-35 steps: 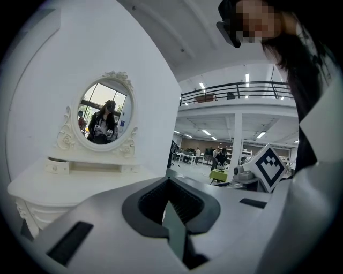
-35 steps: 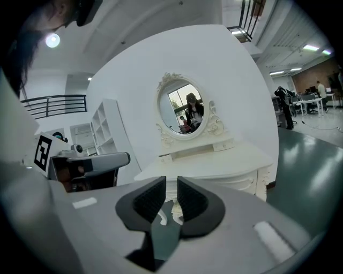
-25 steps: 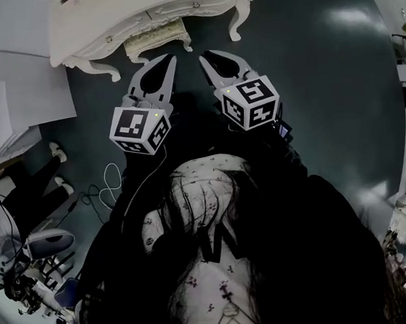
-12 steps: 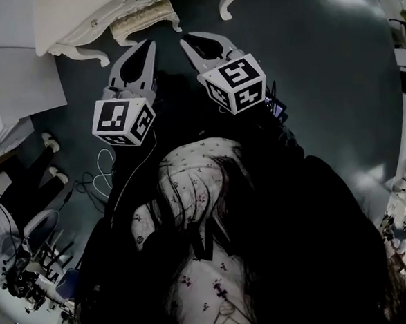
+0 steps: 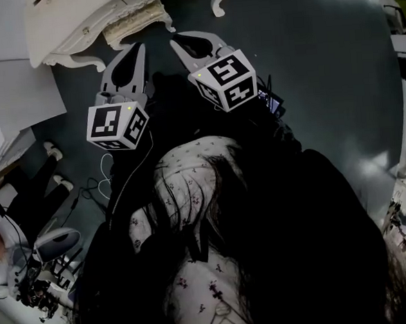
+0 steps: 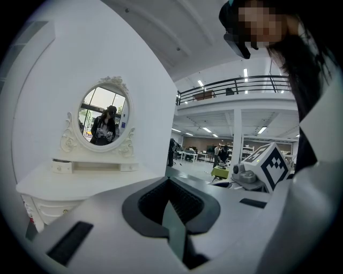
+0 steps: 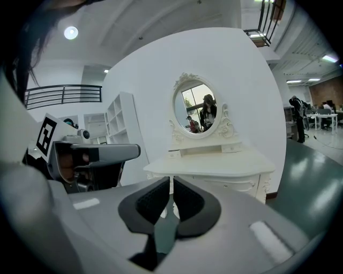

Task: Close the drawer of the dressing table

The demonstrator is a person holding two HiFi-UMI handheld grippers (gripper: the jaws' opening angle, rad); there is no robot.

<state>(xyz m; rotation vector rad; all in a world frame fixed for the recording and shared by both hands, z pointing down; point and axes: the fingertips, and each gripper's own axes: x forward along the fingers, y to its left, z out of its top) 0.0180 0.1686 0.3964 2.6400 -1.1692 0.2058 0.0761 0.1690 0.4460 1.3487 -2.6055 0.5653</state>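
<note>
The white dressing table (image 5: 68, 25) stands at the top left of the head view, with a padded stool (image 5: 135, 29) tucked under it. Its drawer fronts (image 7: 233, 184) look flush with the curved front; none stands out. An oval mirror (image 7: 199, 111) sits on top. My left gripper (image 5: 139, 47) and right gripper (image 5: 176, 39) hang side by side in the air, short of the table and touching nothing. Both are shut and empty. The left gripper view has the table (image 6: 64, 184) off to its left, beyond the left gripper (image 6: 168, 181). The right gripper (image 7: 171, 183) points straight at the table.
White boards (image 5: 11, 102) lie at the left. Cables (image 5: 107, 178), a person's shoes (image 5: 53, 151) and equipment (image 5: 49, 245) fill the floor at lower left. Dark green floor (image 5: 322, 80) spreads to the right, with shelving (image 5: 403, 47) at the far right edge.
In the head view the table has slid up and left towards the frame's edge. Both grippers have shifted slightly left, still side by side and shut.
</note>
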